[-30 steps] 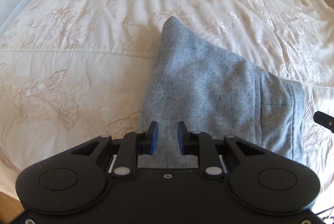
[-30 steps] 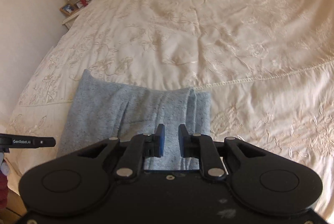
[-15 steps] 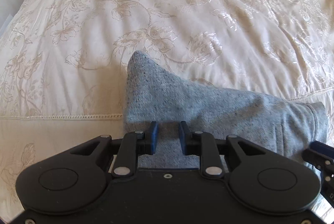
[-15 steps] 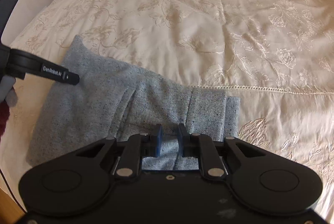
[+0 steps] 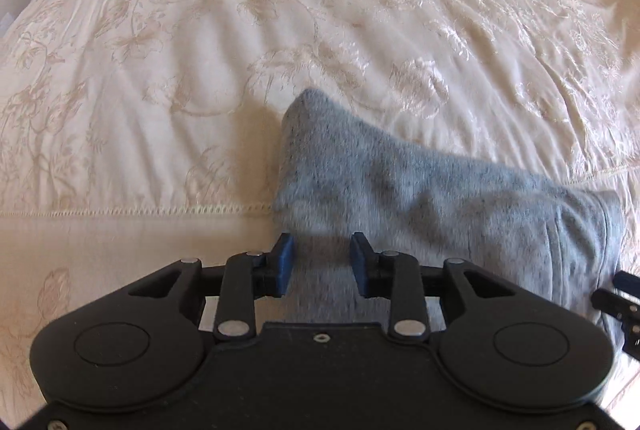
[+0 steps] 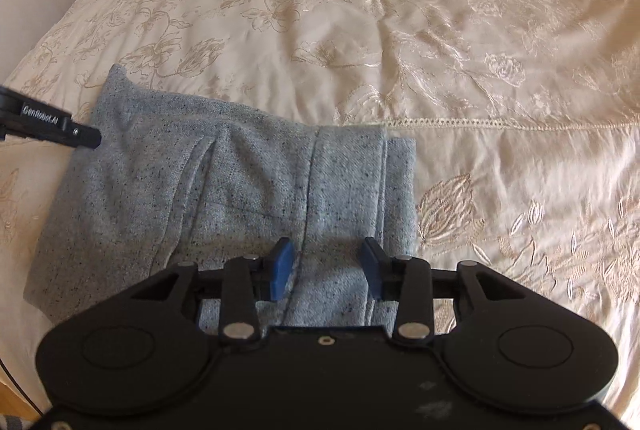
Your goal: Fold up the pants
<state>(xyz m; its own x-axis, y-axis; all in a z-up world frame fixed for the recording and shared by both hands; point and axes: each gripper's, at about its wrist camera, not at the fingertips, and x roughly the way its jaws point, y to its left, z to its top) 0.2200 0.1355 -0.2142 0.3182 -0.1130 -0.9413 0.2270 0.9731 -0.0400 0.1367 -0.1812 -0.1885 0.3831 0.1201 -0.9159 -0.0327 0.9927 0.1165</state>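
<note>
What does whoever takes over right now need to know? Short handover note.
Left claw: jaws opening, over the near left edge of the folded grey-blue flecked fabric pants; pads look clear of the cloth.
Right claw: jaws opening wide, over the pants' near right part, nothing gripped.
Pants: lying in a compact folded bundle near the front edge of the cream embroidered bedspread, one far left corner sticking up a little.
Done: pants folded and set down.
Left: probably flatten that raised corner, check the edges line up, then pull both claws away.

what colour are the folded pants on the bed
The pants are light blue-grey, flecked with dark specks; the right wrist view shows it best.
</note>
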